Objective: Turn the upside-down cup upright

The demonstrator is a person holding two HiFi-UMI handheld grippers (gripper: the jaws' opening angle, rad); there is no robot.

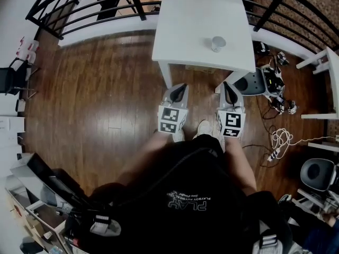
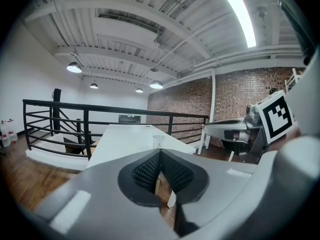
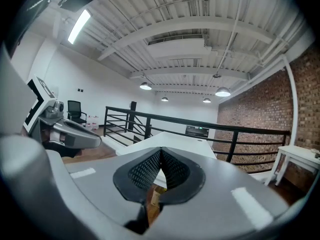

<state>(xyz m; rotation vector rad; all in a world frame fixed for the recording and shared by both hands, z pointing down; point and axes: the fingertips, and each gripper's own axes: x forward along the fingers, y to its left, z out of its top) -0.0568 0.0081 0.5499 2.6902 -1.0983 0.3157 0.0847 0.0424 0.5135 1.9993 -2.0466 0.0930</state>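
Cup (image 1: 218,43) near table (image 1: 196,15) front edge, railing (image 1: 136,1) behind, cables (image 1: 280,139) to rt

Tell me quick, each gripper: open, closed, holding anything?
Left gripper: closed, jaws together, holding nothing.
Right gripper: closed, jaws together, holding nothing.

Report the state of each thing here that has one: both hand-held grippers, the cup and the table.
left hand-held gripper: shut, nothing between its jaws, held short of the table.
right hand-held gripper: shut, empty, also short of the table.
cup: standing on the table, untouched; too small to tell which end is up.
table: bears the cup near its front edge.
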